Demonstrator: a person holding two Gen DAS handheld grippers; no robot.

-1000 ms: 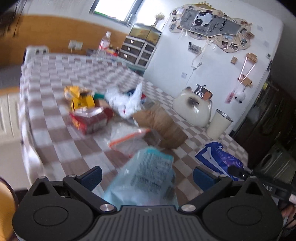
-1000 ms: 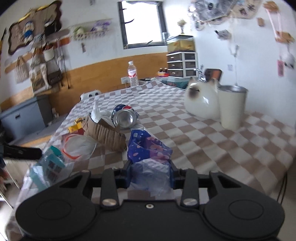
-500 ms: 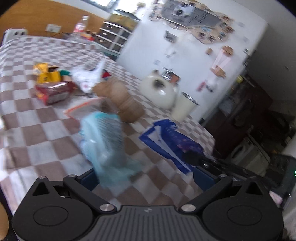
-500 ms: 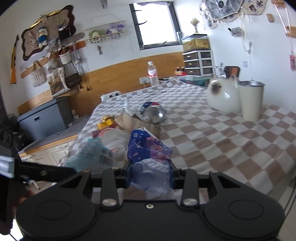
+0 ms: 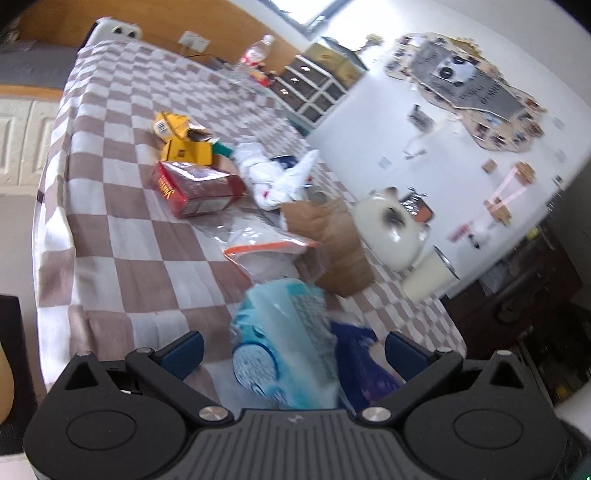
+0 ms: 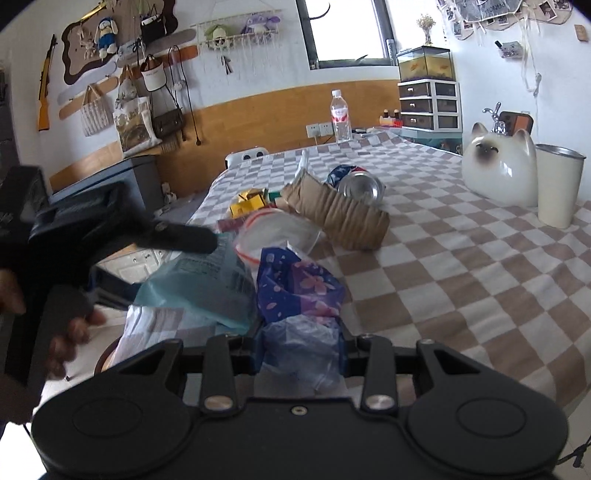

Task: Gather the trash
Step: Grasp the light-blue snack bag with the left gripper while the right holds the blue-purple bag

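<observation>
Right tongs [image 6: 301, 356] clamped on a blue floral bag [image 6: 295, 288] at the counter [image 6: 461, 280] edge, left tongs [image 5: 293, 356] wide open around a loose teal wrapper [image 5: 291, 332], other litter behind.

White walls with wood wainscot [image 6: 258, 110], a bright window [image 6: 351, 29], and a drawer unit [image 6: 430, 105] behind the checkered table [image 6: 461, 266].

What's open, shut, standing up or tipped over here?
Right tool, shut on floral bag.
Left tool, jaws wide, blue packet between them; grip unclear.
Can, on its side.
Water bottle, upright, capped.
Yellow carton, torn open.
Cup, upright.
</observation>
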